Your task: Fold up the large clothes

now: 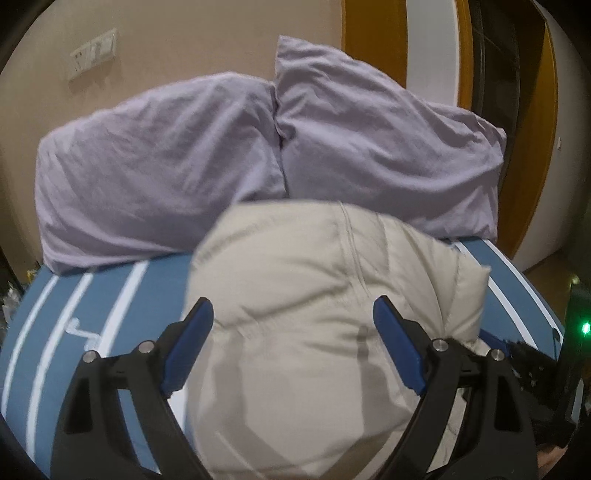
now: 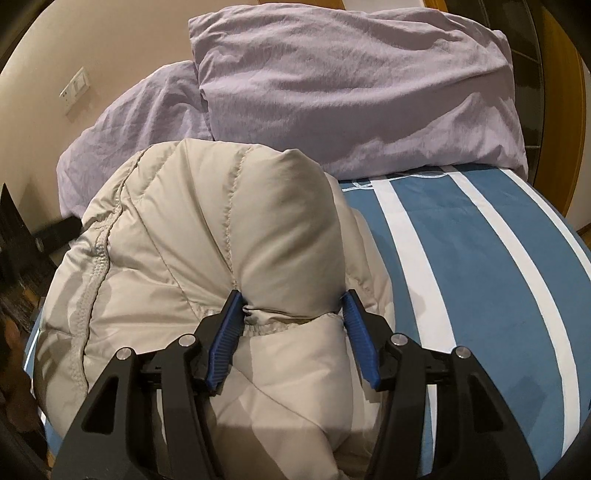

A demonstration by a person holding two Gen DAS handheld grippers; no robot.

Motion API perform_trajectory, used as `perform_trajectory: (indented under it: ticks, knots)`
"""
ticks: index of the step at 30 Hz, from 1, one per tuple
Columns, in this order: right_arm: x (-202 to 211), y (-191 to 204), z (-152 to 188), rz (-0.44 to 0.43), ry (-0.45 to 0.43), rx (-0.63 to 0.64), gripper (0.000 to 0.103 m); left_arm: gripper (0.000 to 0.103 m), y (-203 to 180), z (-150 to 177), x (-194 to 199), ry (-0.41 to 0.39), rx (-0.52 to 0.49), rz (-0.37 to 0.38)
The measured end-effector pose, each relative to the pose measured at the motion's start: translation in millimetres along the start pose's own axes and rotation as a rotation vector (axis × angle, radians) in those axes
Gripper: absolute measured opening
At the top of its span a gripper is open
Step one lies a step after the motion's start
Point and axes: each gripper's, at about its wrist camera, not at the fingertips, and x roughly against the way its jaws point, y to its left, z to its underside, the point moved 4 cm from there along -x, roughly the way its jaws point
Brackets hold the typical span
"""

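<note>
A beige quilted puffer jacket (image 1: 295, 266) lies bunched on a bed with a blue sheet with white stripes (image 1: 74, 314). My left gripper (image 1: 291, 308) hovers just over the jacket with its blue fingers (image 1: 199, 314) spread wide, and neither pad presses the cloth. In the right wrist view the jacket (image 2: 166, 221) fills the left half of the blue striped sheet (image 2: 461, 240). My right gripper (image 2: 293, 299) is shut on a thick puffy fold that bulges up between its pads (image 2: 231, 306). The jacket's lower part is hidden under both grippers.
Two lilac pillows (image 1: 155, 155) (image 1: 388, 147) lean on the beige wall at the head of the bed, just behind the jacket. A wall switch plate (image 1: 94, 53) is at upper left, orange wooden panels (image 1: 373, 22) at upper right. Bare sheet lies right of the jacket.
</note>
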Motion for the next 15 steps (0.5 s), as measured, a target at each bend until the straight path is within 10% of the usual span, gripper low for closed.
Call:
perform_trajectory:
  ticks: [7,15]
  knots:
    - [-0.5,-0.2,-0.1,-0.002,0.001,-0.003,0.056,0.089,8.4,-29.3,0.5,-0.067,-0.041,-0.105]
    - [-1.0,0.3,0.5,-0.003,-0.002,-0.004,0.057,0.094,16.0,-13.1,-51.7,0.063,-0.017,-0.144]
